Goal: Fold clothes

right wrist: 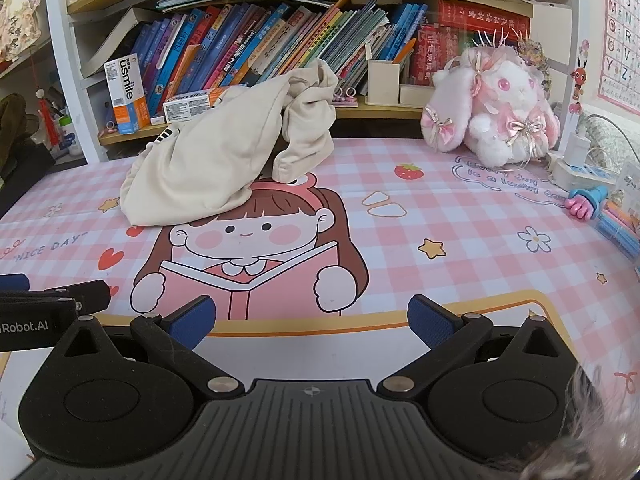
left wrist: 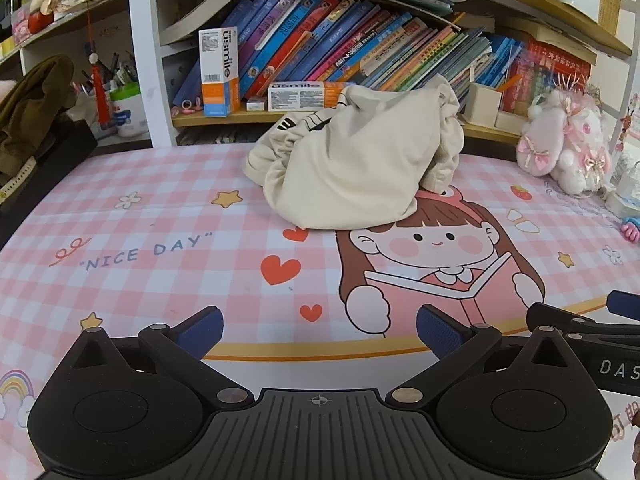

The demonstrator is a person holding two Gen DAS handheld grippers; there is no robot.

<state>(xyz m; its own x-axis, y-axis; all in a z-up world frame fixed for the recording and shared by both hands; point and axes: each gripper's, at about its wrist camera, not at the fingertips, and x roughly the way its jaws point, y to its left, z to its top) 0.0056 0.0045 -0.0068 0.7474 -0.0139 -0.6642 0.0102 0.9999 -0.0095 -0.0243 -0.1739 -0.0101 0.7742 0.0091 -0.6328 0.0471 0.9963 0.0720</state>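
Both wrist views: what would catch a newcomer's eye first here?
A crumpled cream garment heaped at the far side of the pink checked mat, just above its cartoon reading girl. A pink-and-white plush rabbit sits at the far right. Both grippers wait open, empty, near the front edge.

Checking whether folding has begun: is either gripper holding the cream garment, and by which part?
Nothing is held. The left gripper and right gripper are both open, apart from the crumpled cream garment.
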